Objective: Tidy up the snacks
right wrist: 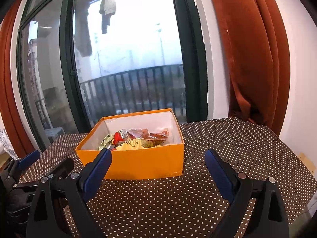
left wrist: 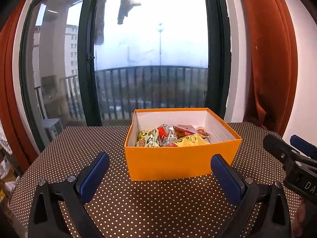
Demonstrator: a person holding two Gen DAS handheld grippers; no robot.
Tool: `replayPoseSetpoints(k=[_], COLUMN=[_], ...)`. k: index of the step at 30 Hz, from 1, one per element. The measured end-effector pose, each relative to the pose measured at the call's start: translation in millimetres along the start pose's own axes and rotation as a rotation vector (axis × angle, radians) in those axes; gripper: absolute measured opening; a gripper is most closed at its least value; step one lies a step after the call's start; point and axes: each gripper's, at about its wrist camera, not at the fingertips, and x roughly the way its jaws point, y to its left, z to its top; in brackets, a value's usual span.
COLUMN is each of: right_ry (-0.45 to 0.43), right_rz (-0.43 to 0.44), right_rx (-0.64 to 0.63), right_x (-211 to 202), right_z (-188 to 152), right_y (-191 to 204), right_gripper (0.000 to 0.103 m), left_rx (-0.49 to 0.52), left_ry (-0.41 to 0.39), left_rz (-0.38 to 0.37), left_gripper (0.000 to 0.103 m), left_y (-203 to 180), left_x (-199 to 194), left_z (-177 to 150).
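An orange box [left wrist: 178, 162] [right wrist: 138, 163] stands on the dotted table, white inside, holding several snack packets [left wrist: 170, 136] [right wrist: 134, 138] in yellow, red and brown wrappers. My left gripper [left wrist: 159, 157] is open in front of the box, a short way back from its near wall, nothing between its blue pads. My right gripper [right wrist: 157, 152] is open too, empty, facing the box's near right corner. The right gripper's black body and a blue pad [left wrist: 291, 154] show at the right edge of the left wrist view. The left gripper's body [right wrist: 29, 168] shows at the left of the right wrist view.
The table wears a brown cloth with white dots [left wrist: 138, 204] [right wrist: 237, 142]. Behind it are a dark-framed balcony window [left wrist: 150, 49] and rust-red curtains [left wrist: 269, 59] [right wrist: 251, 59]. Cluttered items [left wrist: 6, 178] lie past the table's left edge.
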Motion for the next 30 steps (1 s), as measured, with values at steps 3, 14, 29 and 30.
replayPoseSetpoints(k=[3,14,29,30], right_ry=[0.007,0.01,0.019,0.019], right_rz=[0.002,0.008,0.015,0.015], right_rx=[0.001,0.0,-0.009,-0.01], right_x=[1.3,1.5,3.8,3.9], right_z=[0.0,0.5,3.6,3.4], right_y=[0.7,0.2,4.0,4.0], right_gripper=[0.096,0.096,0.096,0.096], left_rx=[0.0,0.007,0.012,0.012], left_ry=[0.004,0.006,0.013,0.013], left_rz=[-0.006,-0.009,-0.026,-0.025], left_gripper=[0.103,0.103,0.103,0.103], left_y=[-0.5,-2.2,-1.6,-2.2], left_x=[0.7,1.2,3.7,4.4], left_z=[-0.5,1.2,1.1,1.1])
